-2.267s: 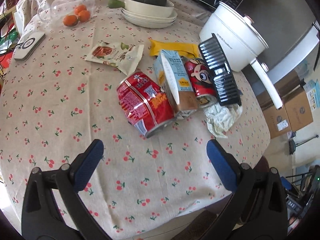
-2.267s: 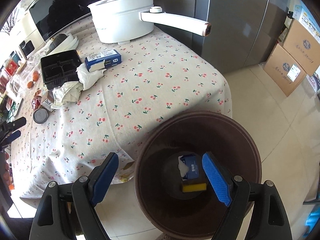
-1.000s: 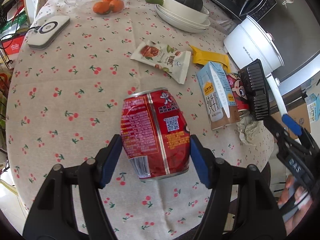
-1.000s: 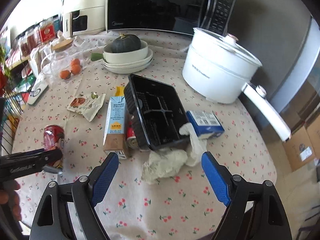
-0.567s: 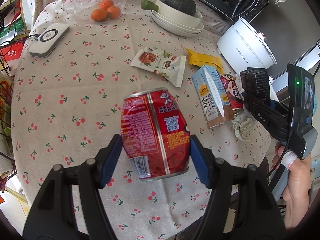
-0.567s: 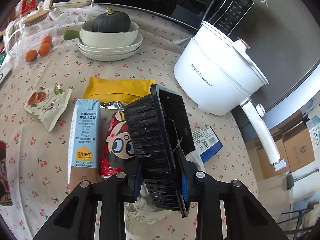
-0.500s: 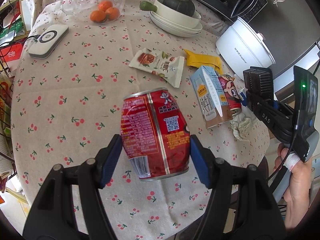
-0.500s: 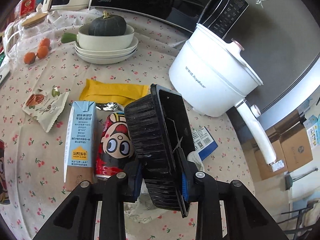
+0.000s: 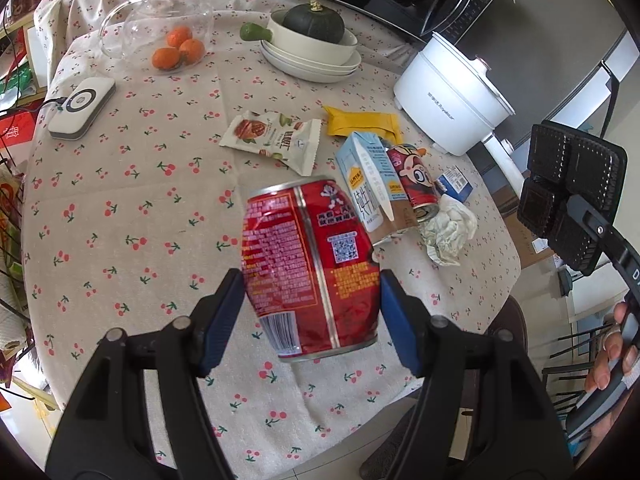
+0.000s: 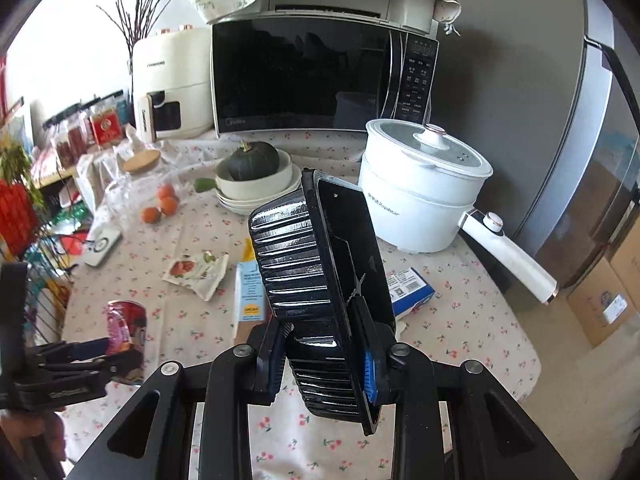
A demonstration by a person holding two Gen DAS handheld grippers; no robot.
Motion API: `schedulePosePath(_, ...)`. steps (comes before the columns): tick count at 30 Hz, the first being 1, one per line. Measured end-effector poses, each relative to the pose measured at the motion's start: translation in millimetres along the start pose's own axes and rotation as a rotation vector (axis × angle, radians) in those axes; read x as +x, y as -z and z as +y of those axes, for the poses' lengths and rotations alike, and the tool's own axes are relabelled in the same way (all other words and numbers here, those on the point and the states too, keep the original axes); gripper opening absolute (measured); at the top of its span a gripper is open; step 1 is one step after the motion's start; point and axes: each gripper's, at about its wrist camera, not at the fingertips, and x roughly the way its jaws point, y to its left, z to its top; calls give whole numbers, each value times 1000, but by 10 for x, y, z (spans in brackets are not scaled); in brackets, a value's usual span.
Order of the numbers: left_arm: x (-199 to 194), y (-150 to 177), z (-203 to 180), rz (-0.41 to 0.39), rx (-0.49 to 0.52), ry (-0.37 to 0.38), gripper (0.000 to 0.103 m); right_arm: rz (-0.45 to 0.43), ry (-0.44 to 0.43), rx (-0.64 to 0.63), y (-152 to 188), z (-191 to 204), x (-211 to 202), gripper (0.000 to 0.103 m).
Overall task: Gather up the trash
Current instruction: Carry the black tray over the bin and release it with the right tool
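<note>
My left gripper [image 9: 312, 296] is shut on a dented red drink can [image 9: 310, 268], held above the cherry-print tablecloth [image 9: 120, 216]. My right gripper [image 10: 322, 356] is shut on the edge of a black plastic food tray [image 10: 308, 256], lifted clear of the table; the same black tray [image 9: 572, 192] shows at the right of the left wrist view. On the table lie a blue milk carton [image 9: 366, 188], a cartoon can [image 9: 414, 182], crumpled tissue [image 9: 448, 228], a small blue box [image 9: 454, 184], a yellow wrapper [image 9: 364, 124] and a nut snack packet [image 9: 272, 140].
A white electric pot [image 9: 452, 104] with a long handle stands at the table's right. Stacked plates with a dark squash [image 9: 314, 46], a glass jar with oranges [image 9: 164, 36] and a white device [image 9: 82, 106] sit further back. A microwave [image 10: 320, 76] is behind. A hand [image 9: 612, 364] holds the right gripper.
The right gripper closed on the black tray's edge and lifted it off the table, up and to the right. The left gripper rose a little with the red can still in it.
</note>
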Motion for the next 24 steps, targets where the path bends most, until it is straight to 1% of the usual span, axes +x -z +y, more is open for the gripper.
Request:
schedulePosePath(4, -61, 65, -163, 1, 41, 24, 69, -16, -30, 49, 168, -178, -283, 31)
schedulePosePath(6, -75, 106, -258, 6, 60, 41, 68, -14, -12, 53, 276, -279, -373, 31)
schedulePosePath(10, -48, 201, -505, 25, 111, 71, 69, 8, 63, 59, 556, -533, -450, 31)
schedulePosePath(12, -15, 254, -650, 37, 143, 77, 69, 45, 87, 87, 728, -705, -429, 31)
schedulePosePath(14, 28, 311, -786, 51, 166, 86, 69, 119, 124, 118, 882, -876, -388, 31)
schedulePosePath(15, 49, 342, -859, 57, 179, 89, 69, 137, 135, 125, 945, -945, -390, 31)
schedulePosePath(19, 141, 460, -1150, 77, 241, 102, 69, 171, 190, 91, 1163, -1140, -444, 31)
schedulePosePath(24, 271, 612, -1515, 101, 321, 112, 69, 225, 229, 82, 1478, -1411, -515, 31)
